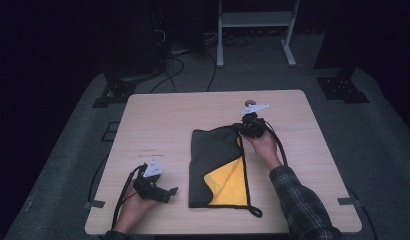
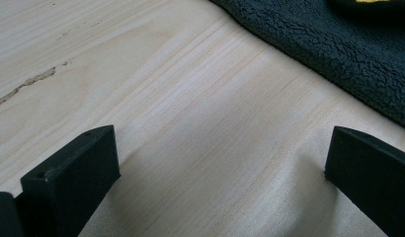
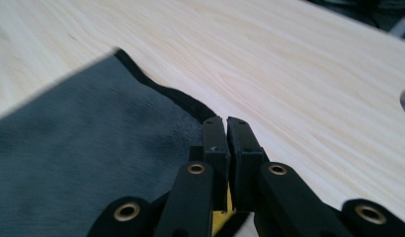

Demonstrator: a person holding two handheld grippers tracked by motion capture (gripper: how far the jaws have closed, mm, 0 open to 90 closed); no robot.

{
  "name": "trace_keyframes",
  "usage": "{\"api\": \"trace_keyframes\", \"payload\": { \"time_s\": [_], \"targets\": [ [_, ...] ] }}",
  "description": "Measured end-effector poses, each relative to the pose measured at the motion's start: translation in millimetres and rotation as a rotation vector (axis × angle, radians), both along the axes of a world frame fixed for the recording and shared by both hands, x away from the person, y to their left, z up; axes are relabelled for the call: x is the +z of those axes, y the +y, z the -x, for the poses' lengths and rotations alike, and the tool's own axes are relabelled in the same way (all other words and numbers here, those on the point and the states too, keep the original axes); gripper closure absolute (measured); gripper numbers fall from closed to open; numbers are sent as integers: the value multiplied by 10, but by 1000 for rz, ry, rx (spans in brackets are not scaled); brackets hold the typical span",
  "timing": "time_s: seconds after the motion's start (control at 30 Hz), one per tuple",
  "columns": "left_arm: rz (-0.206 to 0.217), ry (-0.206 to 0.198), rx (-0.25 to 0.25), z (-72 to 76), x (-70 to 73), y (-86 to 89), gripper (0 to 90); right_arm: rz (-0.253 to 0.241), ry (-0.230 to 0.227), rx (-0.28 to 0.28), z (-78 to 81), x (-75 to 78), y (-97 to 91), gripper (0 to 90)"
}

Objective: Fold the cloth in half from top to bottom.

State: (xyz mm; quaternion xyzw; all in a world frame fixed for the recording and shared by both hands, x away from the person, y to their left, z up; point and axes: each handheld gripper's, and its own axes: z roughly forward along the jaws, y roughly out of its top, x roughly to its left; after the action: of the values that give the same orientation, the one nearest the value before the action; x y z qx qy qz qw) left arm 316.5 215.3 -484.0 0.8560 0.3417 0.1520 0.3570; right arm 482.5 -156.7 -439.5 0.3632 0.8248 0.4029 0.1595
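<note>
1. Dark floor surrounds the pale wooden table (image 1: 158,115) that I work at.
2. On the left, my left gripper (image 1: 165,192) rests low near the front edge, its jaws standing wide apart with bare wood between them, nothing held.
3. At the middle lies the dark grey cloth (image 1: 213,155), folded so that its yellow underside (image 1: 228,187) shows at the front right.
4. On the right, my right gripper (image 1: 241,129) has its jaws pressed together, clamped on the cloth's far right corner.
</note>
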Motion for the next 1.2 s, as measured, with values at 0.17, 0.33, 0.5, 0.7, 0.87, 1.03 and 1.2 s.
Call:
{"api": "trace_keyframes", "payload": {
  "time_s": [0.17,0.33,0.5,0.7,0.87,1.03,1.2],
  "targets": [
    [0,1,4,0,0,1,0,39,28,-39,-122,-201,-56,867],
    [1,1,6,1,0,1,0,56,24,-64,-183,-329,-48,857],
    [1,1,6,1,0,1,0,16,0,-92,-157,-242,-80,692],
    [1,1,6,1,0,2,0,-37,0,-65,-42,-46,-213,614],
    [1,2,6,2,0,1,0,-53,9,-20,135,22,-226,607],
    [0,1,5,1,0,1,0,-64,20,36,342,28,-212,565],
    [0,2,5,1,1,2,0,-70,19,76,556,40,-200,505]
  ]
}}
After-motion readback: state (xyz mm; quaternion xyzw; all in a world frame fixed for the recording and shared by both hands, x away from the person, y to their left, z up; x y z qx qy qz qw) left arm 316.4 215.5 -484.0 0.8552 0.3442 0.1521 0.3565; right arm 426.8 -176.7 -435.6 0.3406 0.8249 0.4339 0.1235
